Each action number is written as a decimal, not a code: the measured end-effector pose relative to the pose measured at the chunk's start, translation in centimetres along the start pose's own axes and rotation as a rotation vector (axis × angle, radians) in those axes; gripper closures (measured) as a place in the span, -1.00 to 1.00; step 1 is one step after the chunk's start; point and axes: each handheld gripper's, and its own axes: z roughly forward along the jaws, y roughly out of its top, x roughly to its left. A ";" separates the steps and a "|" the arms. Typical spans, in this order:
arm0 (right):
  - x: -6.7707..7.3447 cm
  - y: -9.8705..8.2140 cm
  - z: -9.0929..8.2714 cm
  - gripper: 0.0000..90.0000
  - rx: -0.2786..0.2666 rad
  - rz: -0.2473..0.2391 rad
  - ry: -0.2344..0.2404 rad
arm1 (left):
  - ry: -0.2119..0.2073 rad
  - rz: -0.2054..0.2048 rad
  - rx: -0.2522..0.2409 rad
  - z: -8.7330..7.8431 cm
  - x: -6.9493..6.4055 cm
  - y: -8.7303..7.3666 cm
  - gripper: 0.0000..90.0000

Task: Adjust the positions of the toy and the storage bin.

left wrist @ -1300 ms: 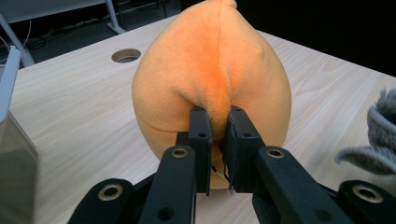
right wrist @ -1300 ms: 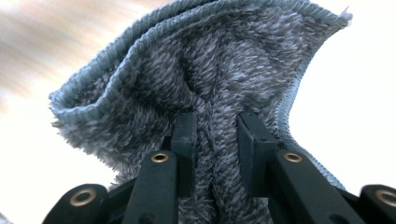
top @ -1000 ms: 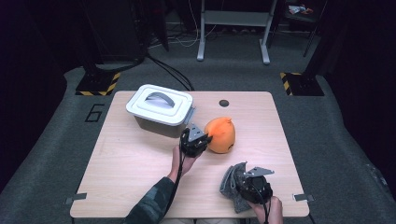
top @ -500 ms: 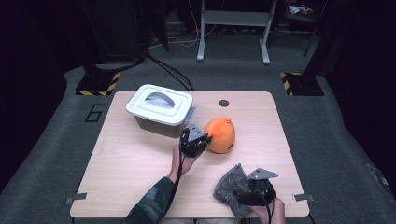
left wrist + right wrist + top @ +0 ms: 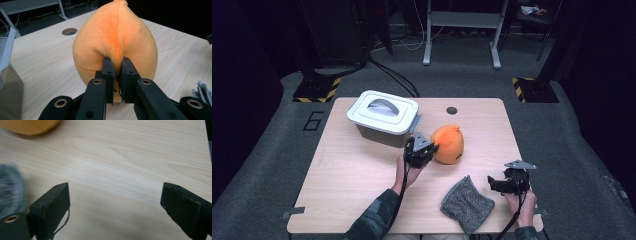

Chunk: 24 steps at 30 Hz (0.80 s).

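White lidded bin (image 5: 383, 116) sits at the table's (image 5: 352, 175) far left, lid on with grey handle up, contents hidden. Orange plush toy (image 5: 449, 144) stands mid-table just right of the bin, apart from it. Left gripper (image 5: 426, 148) is clamped on a pinch of the toy's fabric (image 5: 115, 53), jaws nearly together. Right gripper (image 5: 497, 184) hovers near the front right edge; its jaws have just been opening, now wide with bare wood between them. Grey cloth (image 5: 467, 203) lies flat just left of it, untouched. Small round hole (image 5: 452, 110) behind the toy.
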 end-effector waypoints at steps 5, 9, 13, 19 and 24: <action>-1.1 -0.5 1.9 -0.87 0.010 -0.007 -0.041 | 0.006 0.013 -0.009 -0.1 0.1 0.3 0.85; -1.4 -0.9 2.6 -0.88 0.007 0.008 -0.036 | 0.009 0.017 -0.019 -0.1 -0.1 0.6 0.85; -1.7 -1.0 2.8 -0.89 -0.008 0.001 -0.021 | 0.009 0.020 -0.031 -0.7 -0.1 1.2 0.85; -1.7 -1.2 2.7 -0.88 -0.020 -0.004 -0.019 | 0.002 0.013 -0.024 -1.7 -0.2 1.6 0.85; -1.7 -1.2 2.7 -0.87 -0.020 -0.001 -0.015 | -0.004 0.008 -0.019 -3.1 0.0 1.7 0.85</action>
